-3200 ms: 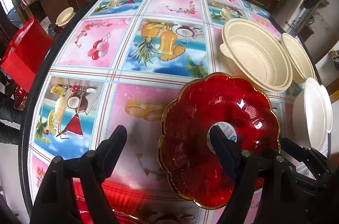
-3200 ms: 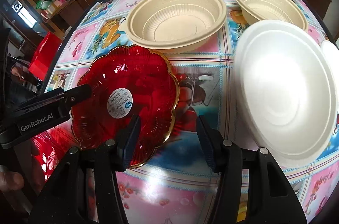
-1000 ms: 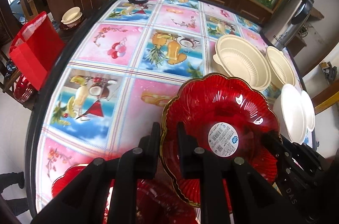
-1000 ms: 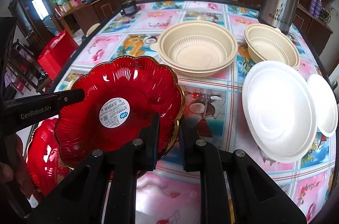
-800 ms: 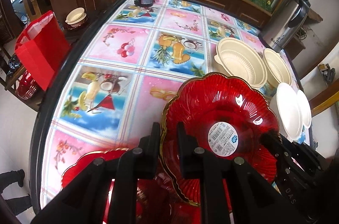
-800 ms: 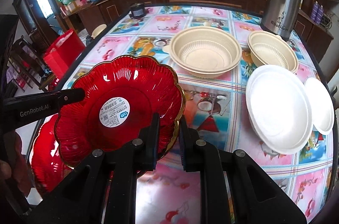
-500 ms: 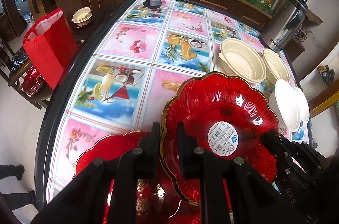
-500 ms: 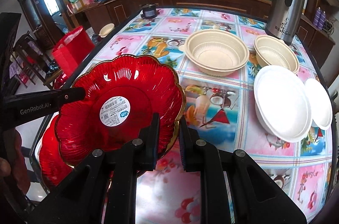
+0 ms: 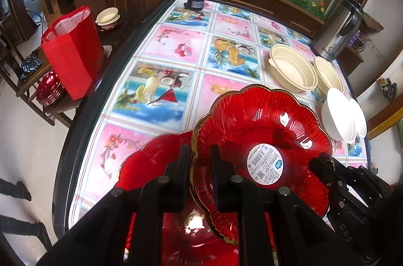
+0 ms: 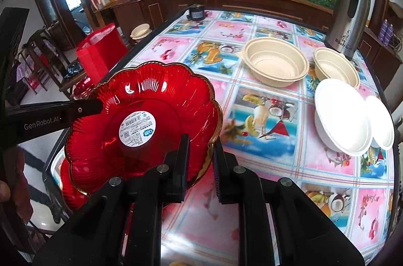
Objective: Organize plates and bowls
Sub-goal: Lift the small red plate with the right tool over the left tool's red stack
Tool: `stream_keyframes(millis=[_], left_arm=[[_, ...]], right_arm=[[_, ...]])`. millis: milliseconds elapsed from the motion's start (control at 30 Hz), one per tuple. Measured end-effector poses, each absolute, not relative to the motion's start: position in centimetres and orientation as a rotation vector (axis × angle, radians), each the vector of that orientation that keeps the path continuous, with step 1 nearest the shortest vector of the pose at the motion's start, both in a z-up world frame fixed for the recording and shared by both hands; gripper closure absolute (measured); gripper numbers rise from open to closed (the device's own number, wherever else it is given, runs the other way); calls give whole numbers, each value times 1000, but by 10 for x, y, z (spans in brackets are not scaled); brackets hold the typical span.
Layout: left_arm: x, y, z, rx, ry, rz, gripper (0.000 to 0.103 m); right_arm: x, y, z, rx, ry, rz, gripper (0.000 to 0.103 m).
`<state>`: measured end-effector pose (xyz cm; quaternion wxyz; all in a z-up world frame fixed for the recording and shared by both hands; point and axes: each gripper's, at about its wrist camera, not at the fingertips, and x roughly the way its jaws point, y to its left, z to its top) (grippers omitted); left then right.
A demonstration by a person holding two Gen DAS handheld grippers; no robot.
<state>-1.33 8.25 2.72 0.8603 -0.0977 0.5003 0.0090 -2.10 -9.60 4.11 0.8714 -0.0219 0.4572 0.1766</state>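
Jaws of left gripper (image 9: 199,175), right gripper (image 10: 200,160) clamped on red plate (image 10: 141,120) rim.

Bare tablecloth (image 9: 161,95) left of bowls (image 9: 292,71)

The right gripper (image 10: 200,160) pinches the gold rim of a red scalloped plate (image 10: 141,125), held tilted above the table's (image 10: 264,165) near-left corner; the left gripper (image 10: 83,110) grips its opposite rim. Below it lies what looks like another red plate (image 10: 68,188).

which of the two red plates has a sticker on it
The lifted red plate, pinched at opposite rim edges by both claws, has a round white barcode sticker at its centre. The lower red plate shows none.
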Motion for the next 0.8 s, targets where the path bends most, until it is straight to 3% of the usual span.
stream_keyframes(millis=[800], left_arm=[[-47,121,-33,-200,1165,102,85]], right_arm=[[-40,-39,-3,-171,1092,462,86]])
